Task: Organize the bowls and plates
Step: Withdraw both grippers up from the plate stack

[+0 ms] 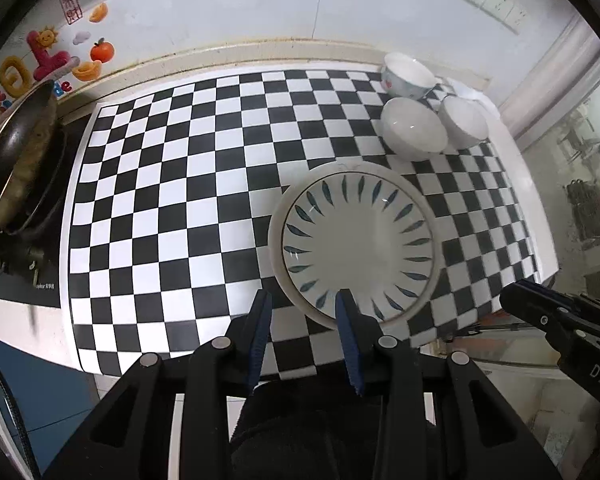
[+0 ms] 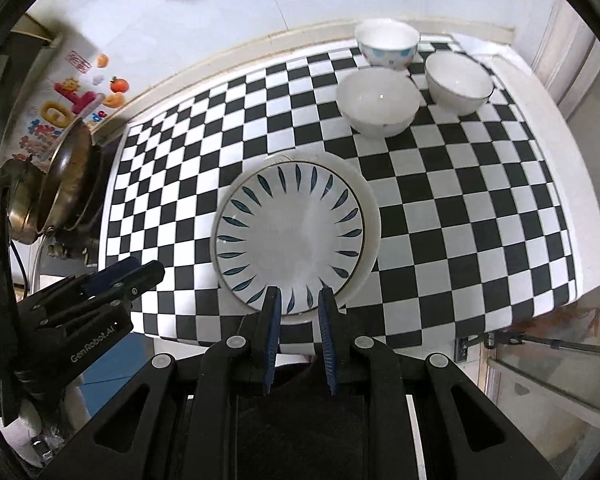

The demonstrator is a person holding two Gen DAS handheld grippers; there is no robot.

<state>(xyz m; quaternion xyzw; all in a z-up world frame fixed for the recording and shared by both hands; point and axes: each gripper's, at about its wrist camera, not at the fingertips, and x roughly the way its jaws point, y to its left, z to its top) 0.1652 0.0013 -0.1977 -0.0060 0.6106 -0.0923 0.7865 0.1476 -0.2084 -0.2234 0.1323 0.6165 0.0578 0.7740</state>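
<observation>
Leaf-patterned plate (image 2: 290, 236) atop plain white plate (image 2: 370, 216), centred on checkered mat (image 2: 460, 220)

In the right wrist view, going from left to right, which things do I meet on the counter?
Left gripper → pan → leaf-patterned plate → plain white bowl → gold-rimmed bowl.

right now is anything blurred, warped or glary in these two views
Left wrist view: the fisheye bends the black-and-white checkered mat into curves, a small glint sits on the near plain white bowl, and the top edge is smeared. Right wrist view: the same warping, soft glare across the leaf-patterned white plate, and a blurred brownish patch at the top.
</observation>
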